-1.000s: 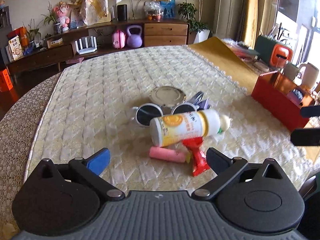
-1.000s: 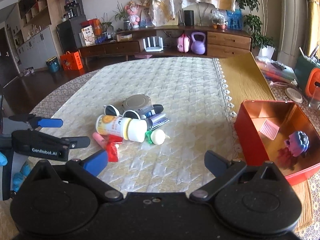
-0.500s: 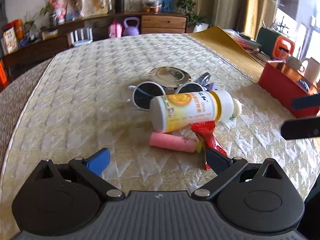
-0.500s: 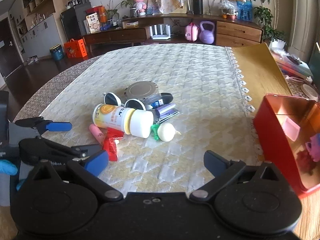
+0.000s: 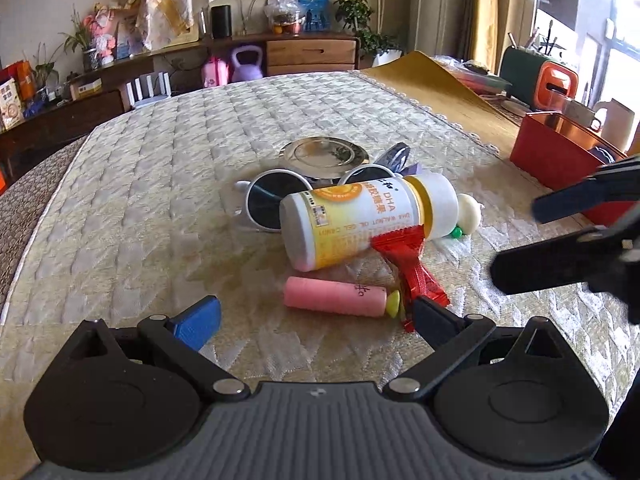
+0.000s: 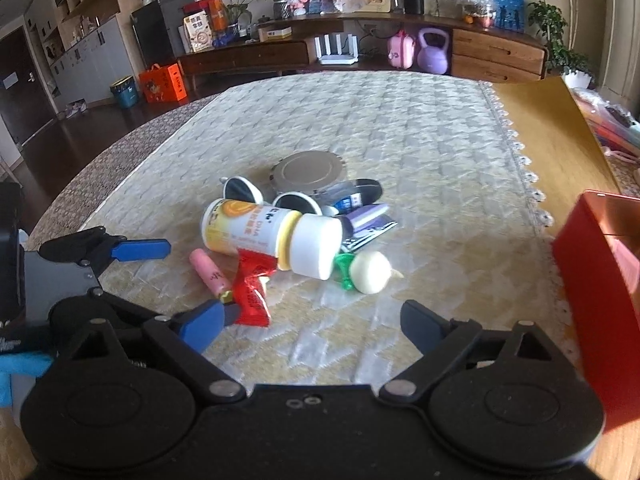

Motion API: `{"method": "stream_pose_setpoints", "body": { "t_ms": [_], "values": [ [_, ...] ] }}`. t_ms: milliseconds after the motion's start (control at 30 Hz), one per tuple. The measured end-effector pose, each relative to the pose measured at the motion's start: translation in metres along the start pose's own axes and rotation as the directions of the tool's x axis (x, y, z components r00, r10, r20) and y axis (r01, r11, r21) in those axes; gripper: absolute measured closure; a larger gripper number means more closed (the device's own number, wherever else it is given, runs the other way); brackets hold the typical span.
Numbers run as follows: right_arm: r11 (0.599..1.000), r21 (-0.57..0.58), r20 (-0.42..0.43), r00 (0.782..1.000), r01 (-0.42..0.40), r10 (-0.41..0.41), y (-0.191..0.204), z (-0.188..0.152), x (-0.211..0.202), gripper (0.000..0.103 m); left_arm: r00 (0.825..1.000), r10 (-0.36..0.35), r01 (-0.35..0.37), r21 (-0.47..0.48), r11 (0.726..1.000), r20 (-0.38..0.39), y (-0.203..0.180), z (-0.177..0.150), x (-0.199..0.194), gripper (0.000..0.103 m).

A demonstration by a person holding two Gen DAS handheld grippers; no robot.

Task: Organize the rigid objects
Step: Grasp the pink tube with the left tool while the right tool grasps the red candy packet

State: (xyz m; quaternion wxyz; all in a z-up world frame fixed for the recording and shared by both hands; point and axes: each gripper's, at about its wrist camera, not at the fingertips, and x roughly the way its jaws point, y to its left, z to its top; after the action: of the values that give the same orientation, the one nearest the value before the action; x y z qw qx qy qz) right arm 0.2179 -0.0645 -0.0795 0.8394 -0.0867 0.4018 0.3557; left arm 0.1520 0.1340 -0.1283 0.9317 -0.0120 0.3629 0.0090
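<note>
A pile lies on the quilted tablecloth: a white and yellow bottle [image 5: 368,224] [image 6: 272,240] on its side, a pink tube [image 5: 334,302] [image 6: 210,274], a red wrapper [image 5: 412,268] [image 6: 252,284], round sunglasses [image 5: 272,200] [image 6: 240,190], a round metal tin [image 5: 324,154] [image 6: 308,170] and a white bulb-shaped piece [image 5: 468,218] [image 6: 370,272]. My left gripper [image 5: 316,316] is open, just short of the pink tube. My right gripper [image 6: 310,326] is open and empty, near the pile's front. A red box [image 5: 560,160] [image 6: 600,280] stands to the right.
A yellow mat [image 6: 548,128] covers the table right of the cloth. Purple and dark small items [image 6: 364,216] lie behind the bottle. A low sideboard [image 6: 360,52] with clutter runs along the far wall. Bare cloth lies left of the pile.
Both grippers have moved closer to the pile. The left one now sits just before the pink tube; the right one has swung left, away from the red box.
</note>
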Motion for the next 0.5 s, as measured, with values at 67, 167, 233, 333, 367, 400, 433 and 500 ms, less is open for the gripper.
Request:
{"method": "stream_pose_setpoints", "body": {
  "t_ms": [67, 167, 233, 333, 367, 400, 433, 500],
  "values": [
    [1.000, -0.003, -0.009, 1.000, -0.002, 0.002, 0.004, 0.003, 0.007, 0.018, 1.000, 0.001, -0.001, 0.008, 1.000, 0.007, -0.001, -0.001, 0.001, 0.002],
    [1.000, 0.012, -0.025, 1.000, -0.005, 0.006, 0.008, 0.007, 0.020, 0.023, 1.000, -0.003, 0.003, 0.016, 1.000, 0.023, -0.001, -0.002, 0.000, 0.007],
    [1.000, 0.022, -0.038, 0.999, -0.014, 0.014, 0.010, 0.008, 0.027, 0.029, 0.999, -0.009, 0.008, 0.019, 1.000, 0.031, -0.001, -0.001, 0.000, 0.012],
    [0.999, 0.039, -0.039, 0.999, -0.033, 0.035, 0.011, 0.010, 0.032, 0.034, 0.999, -0.022, 0.021, 0.031, 0.999, 0.042, 0.000, -0.003, -0.001, 0.017],
    [0.998, 0.045, -0.044, 0.998, -0.048, 0.050, 0.011, 0.011, 0.034, 0.039, 0.999, -0.028, 0.027, 0.038, 0.999, 0.046, -0.001, -0.004, -0.002, 0.019],
    [0.997, 0.051, -0.049, 0.997, -0.060, 0.063, 0.011, 0.012, 0.036, 0.041, 0.998, -0.036, 0.033, 0.046, 0.998, 0.051, -0.002, -0.004, -0.002, 0.024],
    [0.996, 0.053, -0.052, 0.996, -0.070, 0.073, 0.012, 0.012, 0.037, 0.041, 0.998, -0.043, 0.040, 0.055, 0.998, 0.055, -0.003, -0.004, -0.004, 0.029],
    [0.995, 0.053, -0.060, 0.995, -0.082, 0.085, 0.015, 0.013, 0.040, 0.045, 0.997, -0.052, 0.047, 0.070, 0.996, 0.061, -0.005, -0.005, -0.005, 0.035]
  ]
}}
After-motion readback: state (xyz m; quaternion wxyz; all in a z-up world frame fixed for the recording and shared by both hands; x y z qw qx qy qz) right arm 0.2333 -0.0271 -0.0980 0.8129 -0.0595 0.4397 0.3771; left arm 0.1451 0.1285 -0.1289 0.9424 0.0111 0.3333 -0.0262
